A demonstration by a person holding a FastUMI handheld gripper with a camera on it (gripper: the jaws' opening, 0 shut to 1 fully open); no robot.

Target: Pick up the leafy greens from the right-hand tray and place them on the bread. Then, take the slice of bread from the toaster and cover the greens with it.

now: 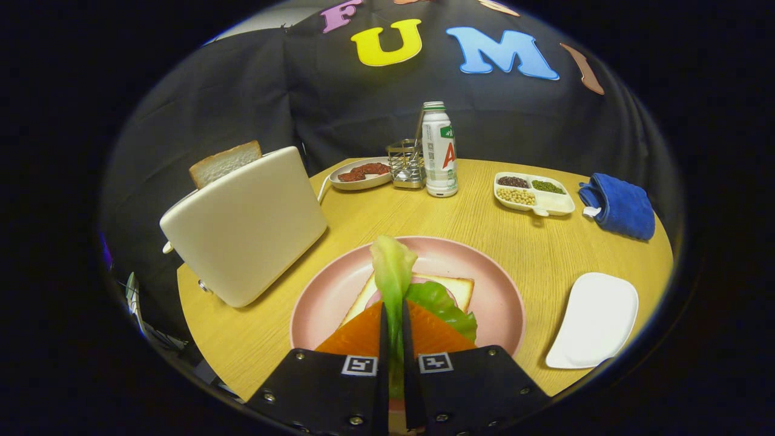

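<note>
1. Your gripper (pixel 393 339) pinches the leafy greens (pixel 393 272) between its fingers, over the bread (pixel 451 289) on the pink plate (pixel 339 284).
2. One slice of bread (pixel 225 162) stands in the toaster (pixel 248 224); releasing and covering remain.

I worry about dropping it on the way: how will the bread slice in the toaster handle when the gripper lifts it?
The bread slice probably is light and fairly stiff, since it stands upright out of the toaster. A hard pinch may dent it. The gripper is shut on the greens.
</note>
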